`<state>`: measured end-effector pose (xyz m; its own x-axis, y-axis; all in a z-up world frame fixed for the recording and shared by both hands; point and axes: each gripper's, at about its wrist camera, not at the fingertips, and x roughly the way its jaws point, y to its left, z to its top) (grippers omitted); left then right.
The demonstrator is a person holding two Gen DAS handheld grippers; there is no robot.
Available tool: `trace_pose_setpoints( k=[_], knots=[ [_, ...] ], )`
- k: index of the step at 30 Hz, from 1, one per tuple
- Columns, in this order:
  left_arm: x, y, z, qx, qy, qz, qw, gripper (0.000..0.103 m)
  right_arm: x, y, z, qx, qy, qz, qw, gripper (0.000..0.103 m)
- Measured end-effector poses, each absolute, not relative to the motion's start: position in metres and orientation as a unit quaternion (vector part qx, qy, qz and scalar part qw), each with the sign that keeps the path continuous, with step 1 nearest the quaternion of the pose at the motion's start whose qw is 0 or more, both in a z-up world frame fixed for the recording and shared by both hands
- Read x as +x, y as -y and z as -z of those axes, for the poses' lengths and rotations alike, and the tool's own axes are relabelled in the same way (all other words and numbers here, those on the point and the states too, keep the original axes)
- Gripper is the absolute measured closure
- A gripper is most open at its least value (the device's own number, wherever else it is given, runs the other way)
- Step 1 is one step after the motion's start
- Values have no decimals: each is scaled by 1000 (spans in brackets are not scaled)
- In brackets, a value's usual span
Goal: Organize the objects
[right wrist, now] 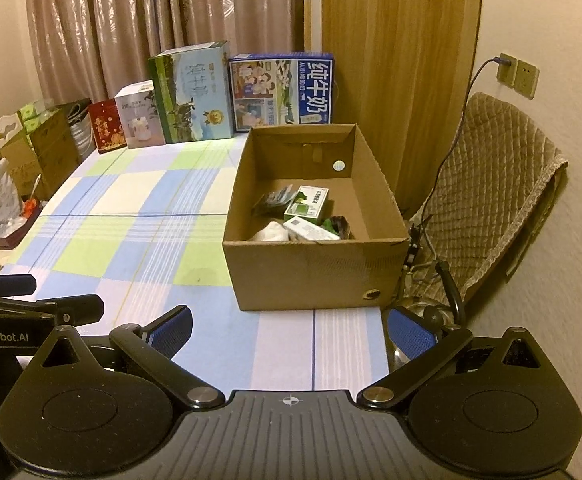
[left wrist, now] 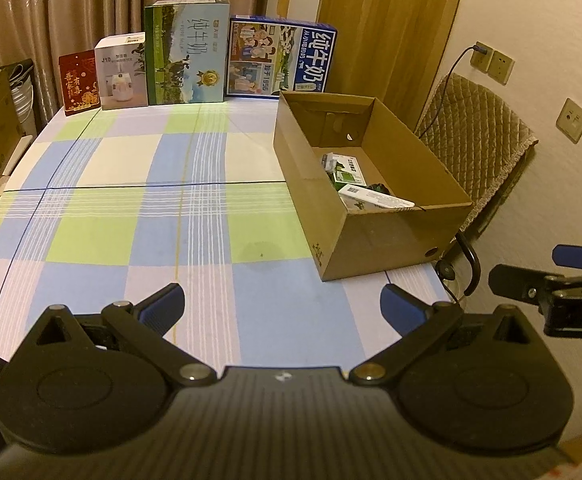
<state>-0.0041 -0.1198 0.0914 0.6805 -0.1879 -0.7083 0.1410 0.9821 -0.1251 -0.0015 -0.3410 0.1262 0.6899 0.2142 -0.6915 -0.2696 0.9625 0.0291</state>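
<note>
I am holding my left tool [left wrist: 282, 307] and right tool [right wrist: 289, 330] spread wide and grasping nothing, low over the checked tablecloth-covered table [left wrist: 139, 216]. The open brown cardboard box [right wrist: 311, 276], long axis running away from me, is sitting ahead; my right tool is nearer. Inside it are lying small green-and-white cartons [right wrist: 307, 206]. Nothing is blocking the way; 4 printed boxes [left wrist: 187, 52] are standing well behind it.

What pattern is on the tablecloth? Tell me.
Checked blocks of blue, green and white with thin stripes on the tablecloth; the left wrist view shows it best.
</note>
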Motion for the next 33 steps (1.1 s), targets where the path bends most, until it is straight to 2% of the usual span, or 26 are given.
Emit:
trace_pose_setpoints(
  k=[33],
  knots=[
    [-3, 119, -98, -28, -384, 90, 918, 1, 2, 340, -124, -41, -374, -130, 918, 2]
  ],
)
